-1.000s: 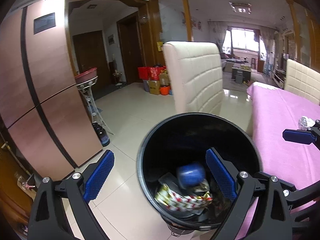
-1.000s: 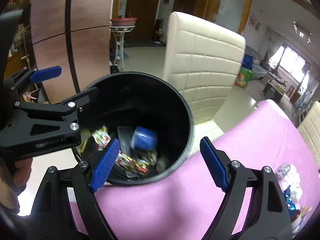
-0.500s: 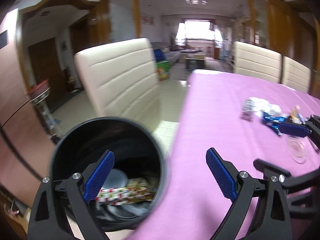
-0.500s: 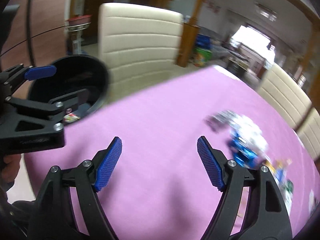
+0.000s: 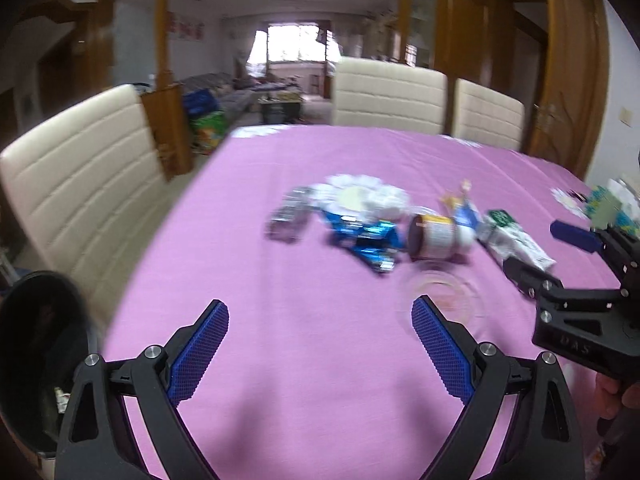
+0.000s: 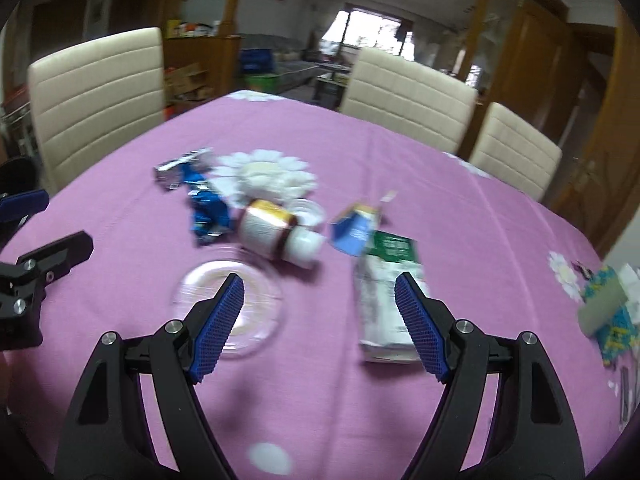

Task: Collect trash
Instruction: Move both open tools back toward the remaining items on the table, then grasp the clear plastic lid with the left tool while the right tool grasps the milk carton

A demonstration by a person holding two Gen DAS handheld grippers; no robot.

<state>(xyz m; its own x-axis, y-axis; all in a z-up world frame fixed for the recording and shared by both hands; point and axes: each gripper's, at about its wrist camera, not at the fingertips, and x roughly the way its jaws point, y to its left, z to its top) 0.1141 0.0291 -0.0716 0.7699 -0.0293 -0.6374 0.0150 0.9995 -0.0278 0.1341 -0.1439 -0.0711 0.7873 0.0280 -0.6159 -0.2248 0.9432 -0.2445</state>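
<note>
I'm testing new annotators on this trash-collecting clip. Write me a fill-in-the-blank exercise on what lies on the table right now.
1. The tablecloth is ____ in colour.
2. The brown bottle with the white cap lies on its ____.
3. Both the left tongs and the right tongs stand open and hold ____.
4. The clear plastic lid lies nearest the ____ tongs.

Missing words: pink; side; nothing; right
</note>
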